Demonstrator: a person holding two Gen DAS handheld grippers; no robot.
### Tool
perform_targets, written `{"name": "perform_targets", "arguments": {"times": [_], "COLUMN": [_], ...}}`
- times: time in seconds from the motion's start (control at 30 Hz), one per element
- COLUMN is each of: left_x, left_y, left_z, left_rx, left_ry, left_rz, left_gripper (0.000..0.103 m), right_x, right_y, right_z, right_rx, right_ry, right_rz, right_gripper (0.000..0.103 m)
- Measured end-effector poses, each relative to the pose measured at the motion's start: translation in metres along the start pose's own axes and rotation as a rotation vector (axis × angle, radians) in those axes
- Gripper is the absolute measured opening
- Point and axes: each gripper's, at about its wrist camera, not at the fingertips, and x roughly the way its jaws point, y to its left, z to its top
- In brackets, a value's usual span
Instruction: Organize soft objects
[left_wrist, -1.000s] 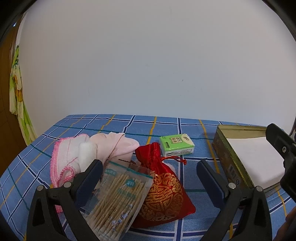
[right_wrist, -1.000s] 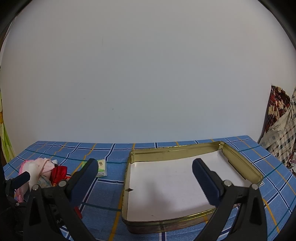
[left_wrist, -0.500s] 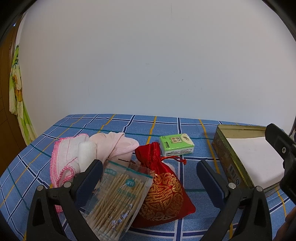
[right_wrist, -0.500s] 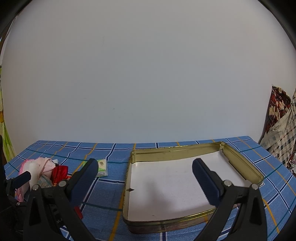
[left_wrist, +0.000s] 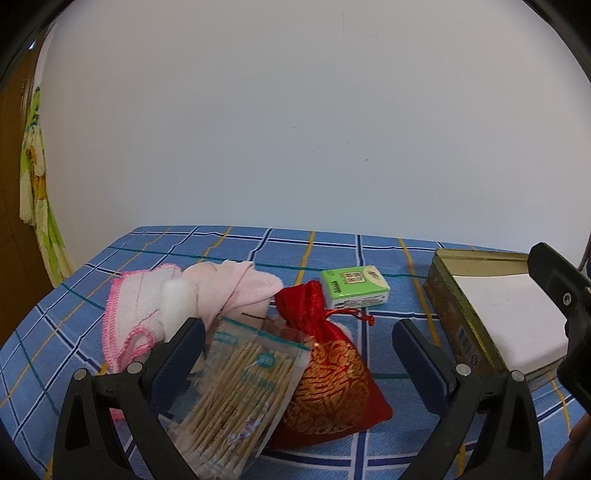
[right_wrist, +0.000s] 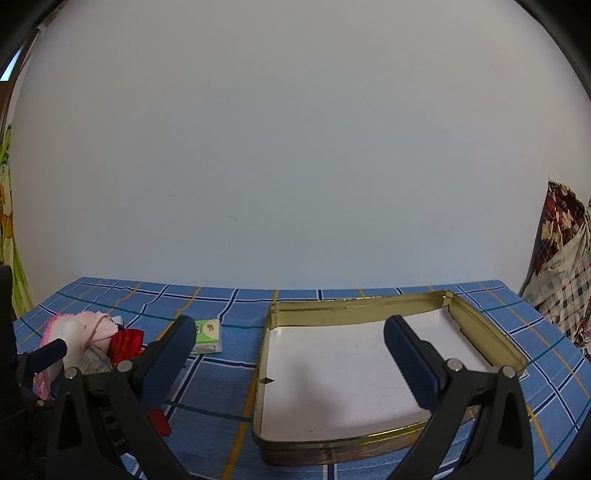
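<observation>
- A plain white wall (left_wrist: 295, 129) rises behind a surface (left_wrist: 388, 258) covered in a blue plaid cloth.
- The soft things lie in a cluster at the left of the surface: a pink-edged white cloth (left_wrist: 135, 306), a pale pink garment (left_wrist: 236, 286) lapping over it, a red and gold drawstring pouch (left_wrist: 328, 376), and a clear bag of cotton swabs (left_wrist: 236, 395) resting partly on the pouch.
- A green tissue pack (left_wrist: 354, 286) lies just beyond the pouch, apart from it.
- A shallow gold-rimmed tin (right_wrist: 487, 332) with a white floor sits to the right, holding nothing.
- The left gripper (left_wrist: 297, 350) hovers over the cluster, its jaws spread wide and gripping nothing.
- The right gripper (right_wrist: 290, 347) hangs above the tin's near edge, likewise wide apart and holding nothing.
</observation>
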Motion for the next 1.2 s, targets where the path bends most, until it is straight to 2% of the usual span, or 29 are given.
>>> {"name": "perform_targets", "arguments": {"times": [0.13, 0.3, 0.4, 0.5, 0.67, 0.83, 0.9, 1.0, 1.1, 1.2], "left_x": [-0.008, -0.022, -0.026, -0.027, -0.005, 0.021, 0.031, 0.037, 0.03, 0.028], "left_y": [0.006, 0.034, 0.054, 0.062, 0.065, 0.061, 0.065, 0.076, 0.082, 0.085], "left_z": [-0.005, -0.017, -0.024, -0.029, -0.027, -0.031, -0.032, -0.038, -0.039, -0.04], "left_rx": [0.016, 0.025, 0.02, 0.032, 0.016, 0.021, 0.015, -0.034, -0.043, -0.06], "left_ry": [0.015, 0.05, 0.099, 0.124, 0.199, 0.317, 0.351, 0.398, 0.384, 0.378], "left_rz": [0.018, 0.029, -0.016, -0.027, -0.041, -0.122, -0.093, -0.107, -0.095, -0.097], "left_gripper": [0.102, 0.102, 0.102, 0.102, 0.102, 0.102, 0.102, 0.088, 0.072, 0.066], "right_x": [0.002, 0.0, -0.001, 0.001, -0.001, 0.004, 0.006, 0.006, 0.006, 0.007], "right_y": [0.002, 0.003, 0.007, 0.014, 0.019, 0.019, 0.019, 0.019, 0.019, 0.021], "right_z": [0.001, 0.001, 0.0, -0.002, -0.004, -0.008, -0.009, -0.01, -0.011, -0.012], "right_rx": [-0.009, -0.015, -0.025, -0.049, -0.067, -0.054, -0.048, -0.044, -0.037, -0.042], "right_ry": [0.007, 0.011, 0.018, 0.032, 0.031, 0.071, 0.084, 0.087, 0.097, 0.108], "right_rz": [0.013, 0.043, 0.067, 0.085, 0.082, 0.101, 0.105, 0.102, 0.118, 0.139], "right_gripper": [0.103, 0.103, 0.103, 0.103, 0.103, 0.103, 0.103, 0.103, 0.103, 0.103]}}
